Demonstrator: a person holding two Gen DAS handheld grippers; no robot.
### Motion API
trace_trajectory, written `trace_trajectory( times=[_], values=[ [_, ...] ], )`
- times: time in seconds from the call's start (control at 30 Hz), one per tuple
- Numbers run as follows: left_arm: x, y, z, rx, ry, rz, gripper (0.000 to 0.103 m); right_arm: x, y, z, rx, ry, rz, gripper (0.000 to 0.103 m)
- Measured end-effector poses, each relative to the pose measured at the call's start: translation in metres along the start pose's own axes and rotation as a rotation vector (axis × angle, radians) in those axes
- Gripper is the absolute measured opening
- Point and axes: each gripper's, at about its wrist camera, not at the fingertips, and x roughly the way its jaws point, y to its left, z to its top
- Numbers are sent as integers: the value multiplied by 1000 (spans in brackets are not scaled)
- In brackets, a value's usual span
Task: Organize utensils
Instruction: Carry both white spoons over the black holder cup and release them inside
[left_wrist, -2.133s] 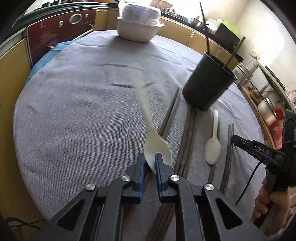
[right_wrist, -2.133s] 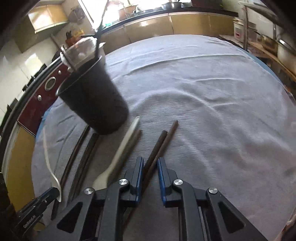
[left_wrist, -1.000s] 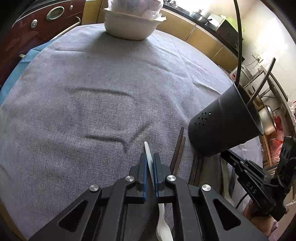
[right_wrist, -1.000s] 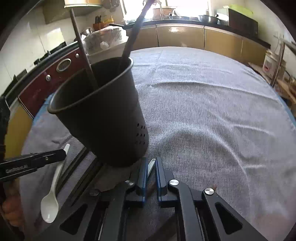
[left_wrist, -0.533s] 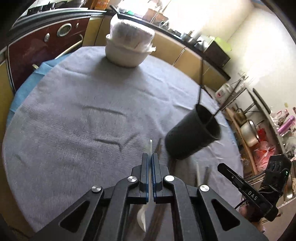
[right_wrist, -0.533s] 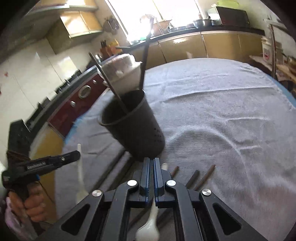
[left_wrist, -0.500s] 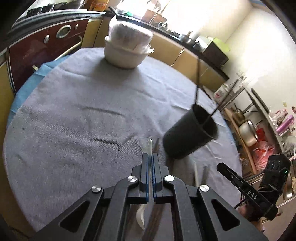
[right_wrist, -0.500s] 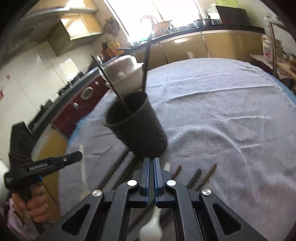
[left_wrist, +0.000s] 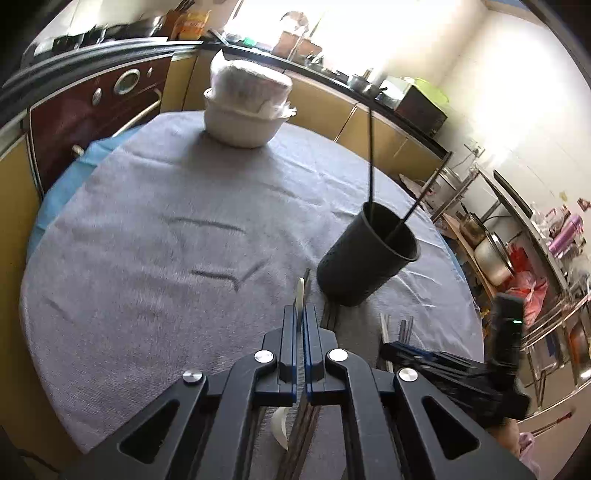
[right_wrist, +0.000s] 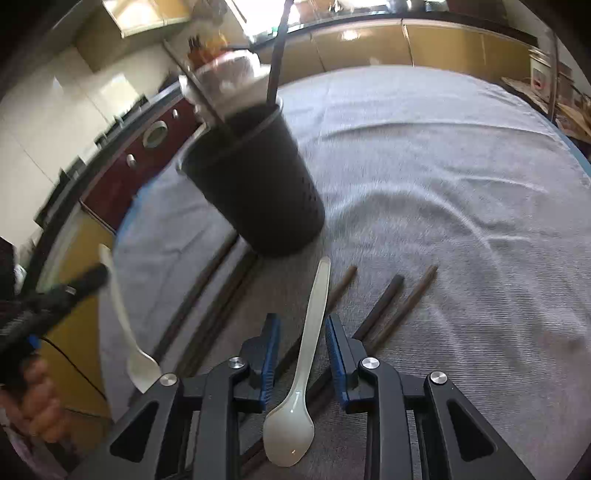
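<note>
Clenched the left tool (left_wrist: 300, 314) on the handle of a white spoon (left_wrist: 299, 291), with the bowl end hanging down beneath the fingers, above the desk (left_wrist: 147, 240) and its grey cloth. Had just been opening the jaws of the right tool (right_wrist: 302, 321): released, with a second white spoon (right_wrist: 308, 350) between the pads and pressed by neither, handle pointing toward the black cup (right_wrist: 255, 192). Could not tell whether this second spoon lay on the cloth or hung just above it. Saw the cup standing on the desk just beyond both tools, with dark chopsticks (left_wrist: 371, 147) leaning inside it. Found more chopsticks (right_wrist: 399, 299) lying flat on the cloth beside the second spoon, near the foot of the cup. Noted a covered white bowl (left_wrist: 243, 122) at the far edge of the desk, well apart from the cup.
</note>
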Motion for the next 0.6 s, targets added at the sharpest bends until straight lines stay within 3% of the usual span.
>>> trace_trajectory(
  times=[0.1,0.13,0.17,0.33,0.43,0.6],
  values=[
    [-6,-6,0,25,-16,-1,3,2,3,-1,-33,-15,-25,26],
    [-8,-9,1,32,-23,-3,3,1,4,-1,-40,-21,-34,13],
    [-9,-10,1,33,-25,-6,3,1,4,-2,-47,-20,-39,11],
    [-18,-18,5,52,-49,-25,3,-17,0,-5,-47,-75,-15,10],
    [-19,-18,6,62,-52,-1,3,-31,-4,-5,-37,-99,3,10],
    [1,11,8,-37,36,48,3,-51,-5,-9,-1,-140,88,10]
  ],
)
